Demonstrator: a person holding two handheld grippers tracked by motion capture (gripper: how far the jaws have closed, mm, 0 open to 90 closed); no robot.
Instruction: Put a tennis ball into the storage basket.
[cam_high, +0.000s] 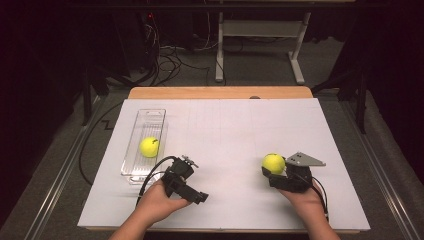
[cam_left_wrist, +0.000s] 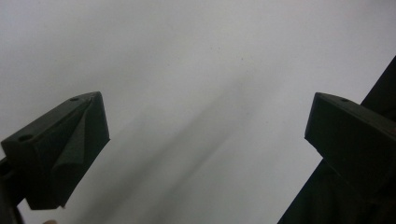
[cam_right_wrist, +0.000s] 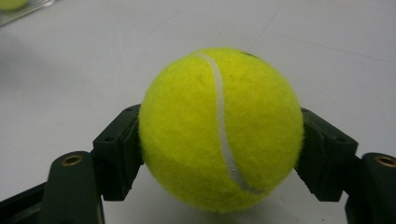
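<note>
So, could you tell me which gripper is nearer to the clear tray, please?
Left. The left gripper sits just beside the clear tray's near end; the right gripper, holding a tennis ball, is far across the table.

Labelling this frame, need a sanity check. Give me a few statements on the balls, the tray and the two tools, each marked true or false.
1. The right tool is shut on a tennis ball. True.
2. The clear tray holds two balls. False: it holds one ball in the tray.
3. The left tool is open with nothing between its jaws. True.
4. The held ball lies inside the tray. False: it is out on the white table, well to the right of the tray.
5. The left tool grips the tray's rim. False: in the high view it sits beside the tray's near end, and its own view shows bare table between the jaws.
</note>
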